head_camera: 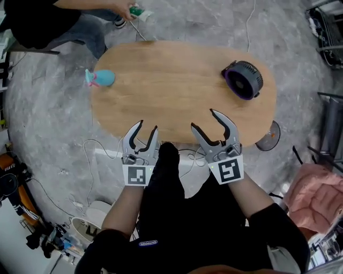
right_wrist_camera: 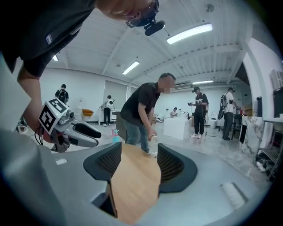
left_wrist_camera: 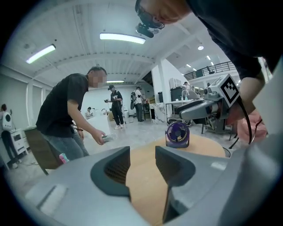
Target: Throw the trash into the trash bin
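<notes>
Head view looks steeply down on an oval wooden table [head_camera: 177, 80]. The left gripper [head_camera: 148, 128] and the right gripper [head_camera: 203, 120] hover side by side over the table's near edge, both pointing toward its far side. The left gripper view shows its jaws spread apart, with only bare tabletop between them. The right gripper view shows the same: jaws parted and nothing held.

On the table's right end stands a small purple and black fan [head_camera: 244, 79], well apart from both grippers. At the table's left end, right at the edge, lies a teal and pink bottle [head_camera: 101, 78].

Beyond the table's far left corner another person bends forward, and that person's hand [head_camera: 124, 9] holds a small green and white crumpled item [head_camera: 138, 12]. It is off the table and looks like the trash, though it is too small to be sure.

On the floor on the near side of the table, off to the left, sits a pale round tub [head_camera: 91, 219]. It may be a bin, but I cannot tell what is in it. To the right of the table, on the near side, a pink cloth [head_camera: 316, 195] lies bunched up.
</notes>
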The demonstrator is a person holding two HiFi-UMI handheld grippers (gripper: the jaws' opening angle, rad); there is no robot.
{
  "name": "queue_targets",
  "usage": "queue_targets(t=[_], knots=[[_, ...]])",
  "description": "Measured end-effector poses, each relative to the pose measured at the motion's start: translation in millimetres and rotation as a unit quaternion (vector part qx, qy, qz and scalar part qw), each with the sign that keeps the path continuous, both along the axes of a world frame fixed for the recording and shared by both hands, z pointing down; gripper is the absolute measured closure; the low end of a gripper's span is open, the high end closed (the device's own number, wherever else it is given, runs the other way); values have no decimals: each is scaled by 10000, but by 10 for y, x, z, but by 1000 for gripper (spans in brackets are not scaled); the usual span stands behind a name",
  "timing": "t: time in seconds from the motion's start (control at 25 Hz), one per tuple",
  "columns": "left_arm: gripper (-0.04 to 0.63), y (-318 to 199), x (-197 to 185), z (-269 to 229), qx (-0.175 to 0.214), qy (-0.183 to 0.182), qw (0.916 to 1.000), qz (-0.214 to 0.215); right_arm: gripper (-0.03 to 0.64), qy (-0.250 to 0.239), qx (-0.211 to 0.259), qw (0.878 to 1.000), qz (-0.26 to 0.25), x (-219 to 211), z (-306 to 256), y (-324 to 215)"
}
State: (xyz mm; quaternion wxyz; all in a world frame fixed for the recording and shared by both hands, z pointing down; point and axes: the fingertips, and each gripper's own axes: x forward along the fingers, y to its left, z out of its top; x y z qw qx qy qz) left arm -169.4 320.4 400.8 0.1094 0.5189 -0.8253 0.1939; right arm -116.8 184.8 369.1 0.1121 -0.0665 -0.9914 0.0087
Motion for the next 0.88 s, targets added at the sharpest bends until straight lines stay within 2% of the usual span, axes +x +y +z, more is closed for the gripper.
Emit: queue_targets(t=[0.12, 0.2, 0.28, 0.36, 0.52, 0.6, 0.72, 0.8, 0.88], knots=[[420, 158, -47, 27, 40, 34, 9999, -122, 330, 360, 451, 9975, -398, -96, 152, 152], [417, 273, -74, 87, 275, 376, 9976, -503, 328, 576, 628, 9946, -600, -179, 281, 252], [416, 387, -134, 150, 408, 593, 9943, -784, 328, 621, 499, 9951, -591, -322, 380, 345], [411, 488, -233, 239, 295, 598, 9943, -831, 327, 661, 370, 9953, -604, -484, 474, 448], [340, 619, -658, 551, 108, 924, 9885, -1189, 325, 516, 324, 9959, -671, -713, 492, 634], [282, 565, -935, 738, 75, 1223, 9833, -1344, 325, 573, 264, 9960, -633, -732, 531, 678], [264, 450, -1275, 896, 237, 1701, 9719, -1610, 325, 1017, 161, 9935, -479, -765, 760, 631], [262, 455, -1382, 819, 427, 1528, 9728, -1688, 325, 1217, 132, 9917, -395, -914, 938, 567], [264, 531, -1399, 676, 535, 1049, 9796, -1631, 324, 1354, 68, 9902, -343, -1173, 1126, 567]])
